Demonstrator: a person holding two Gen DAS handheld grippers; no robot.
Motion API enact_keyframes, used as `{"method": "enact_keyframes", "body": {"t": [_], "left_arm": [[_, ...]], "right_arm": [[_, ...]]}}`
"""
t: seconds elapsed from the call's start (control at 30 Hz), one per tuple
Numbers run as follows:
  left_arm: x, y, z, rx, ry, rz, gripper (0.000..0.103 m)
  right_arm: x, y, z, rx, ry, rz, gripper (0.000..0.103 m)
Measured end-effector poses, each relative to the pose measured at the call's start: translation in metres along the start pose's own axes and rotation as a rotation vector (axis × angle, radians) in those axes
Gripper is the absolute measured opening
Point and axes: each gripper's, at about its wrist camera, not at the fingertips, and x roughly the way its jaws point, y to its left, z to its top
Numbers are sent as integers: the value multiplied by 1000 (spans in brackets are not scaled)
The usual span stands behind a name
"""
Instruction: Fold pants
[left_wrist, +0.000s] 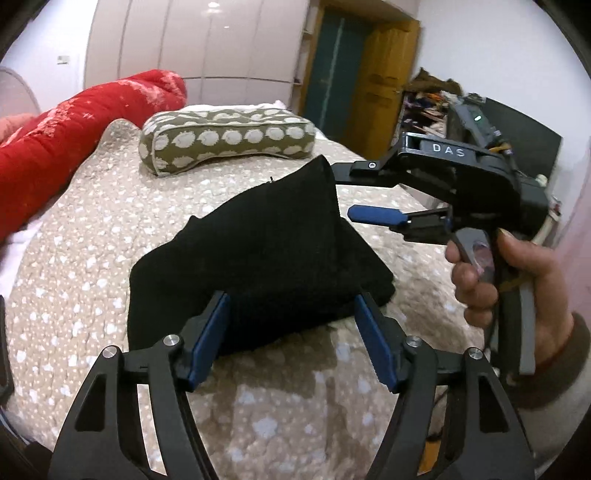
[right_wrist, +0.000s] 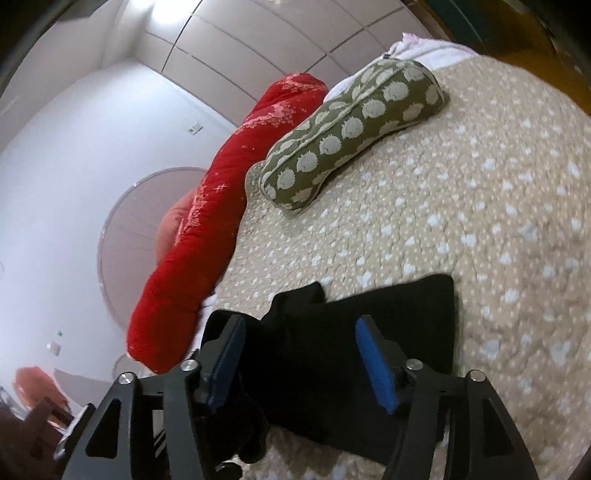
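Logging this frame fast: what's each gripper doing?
Left gripper: open, jaws apart over the black pants, holding nothing.
Right gripper: open, holding nothing.

Legible text, left wrist view: one marking only. Raised pale capitals "DAS" stand on the dark top bar of the right gripper, on the body section behind its fingers. Letters are spaced apart, upright and sharp enough to read.

Small pale wall plate at upper left: any print on it is too small and blurred to read.

Right wrist view: no readable text. Wall plate and a second small plate low on the wall show marks that cannot be made out.
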Motion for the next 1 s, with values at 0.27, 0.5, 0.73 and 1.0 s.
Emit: {"method": "enact_keyframes", "body": {"t": [0.27, 0.5, 0.73, 1.0], "left_arm": [[-20, 24, 1, -51, -21, 22, 70], [1, 35, -6, -54, 44, 64, 70], [-13, 60, -1, -106, 24, 84, 70], [-25, 96, -1, -205, -4, 188, 70]], "right_arm": [[0, -9, -16, 74, 18, 37, 66], [2, -4, -39, 27, 69, 70, 68], [3, 15, -70, -127, 160, 114, 71], [26, 22, -107, -186, 246, 117, 72]]}}
